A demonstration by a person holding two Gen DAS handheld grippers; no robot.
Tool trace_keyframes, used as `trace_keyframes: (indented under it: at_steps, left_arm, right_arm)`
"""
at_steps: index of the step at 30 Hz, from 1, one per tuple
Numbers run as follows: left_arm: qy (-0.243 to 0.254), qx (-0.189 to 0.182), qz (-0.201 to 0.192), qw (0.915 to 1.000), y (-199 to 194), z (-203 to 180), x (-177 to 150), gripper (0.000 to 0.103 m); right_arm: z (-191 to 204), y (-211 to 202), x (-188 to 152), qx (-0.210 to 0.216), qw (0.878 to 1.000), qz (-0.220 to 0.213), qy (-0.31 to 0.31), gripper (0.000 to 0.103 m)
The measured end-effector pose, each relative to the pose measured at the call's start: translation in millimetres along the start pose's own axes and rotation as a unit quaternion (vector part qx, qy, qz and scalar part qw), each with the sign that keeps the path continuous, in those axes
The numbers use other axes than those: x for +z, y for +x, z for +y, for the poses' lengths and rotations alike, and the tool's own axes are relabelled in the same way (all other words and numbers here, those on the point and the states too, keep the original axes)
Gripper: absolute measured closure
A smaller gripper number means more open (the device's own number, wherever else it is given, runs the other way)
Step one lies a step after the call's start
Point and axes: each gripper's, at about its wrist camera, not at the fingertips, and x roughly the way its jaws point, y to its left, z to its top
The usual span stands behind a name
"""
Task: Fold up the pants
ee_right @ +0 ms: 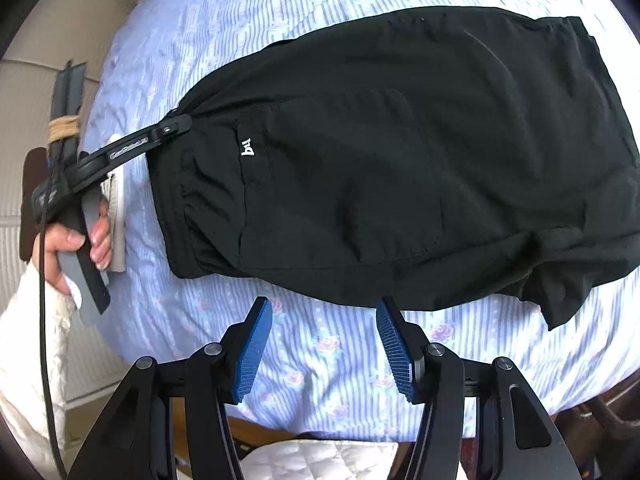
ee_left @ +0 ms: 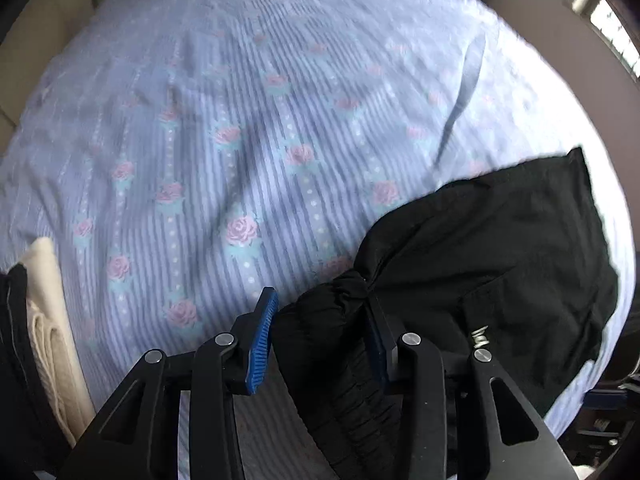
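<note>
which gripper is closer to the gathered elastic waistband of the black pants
Left. The left gripper has the gathered elastic waistband bunched between its fingers. The right gripper hangs open over the striped floral bedsheet, just off the black pants' near edge.

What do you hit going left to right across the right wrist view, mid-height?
Hand gripping the left tool → white logo on the waist → black fabric pants on the blue striped floral bedsheet.

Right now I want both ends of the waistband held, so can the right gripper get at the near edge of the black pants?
Probably yes. The right gripper hangs with open, empty jaws just short of the black pants, with only bare bedsheet between. The left gripper works the far waistband corner, out of the way.
</note>
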Motion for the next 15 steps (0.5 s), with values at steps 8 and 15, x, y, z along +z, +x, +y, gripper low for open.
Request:
trace_keyframes:
  at_steps: [8,15]
  left_arm:
    - [0.063,0.071,-0.083,0.9921,-69.8,-43.8,-2.9,0.034]
    - [0.168,-0.016,-0.097,0.9809,-100.2,-141.7,-28.3,0.033]
  right_arm:
    - [-65.3,-30.9,-25.8,-0.018,0.996,-0.056,0.072,0.047]
    - [-176.8,-79.2,-63.5,-0.063,0.973,-0.111,0.192,0.047]
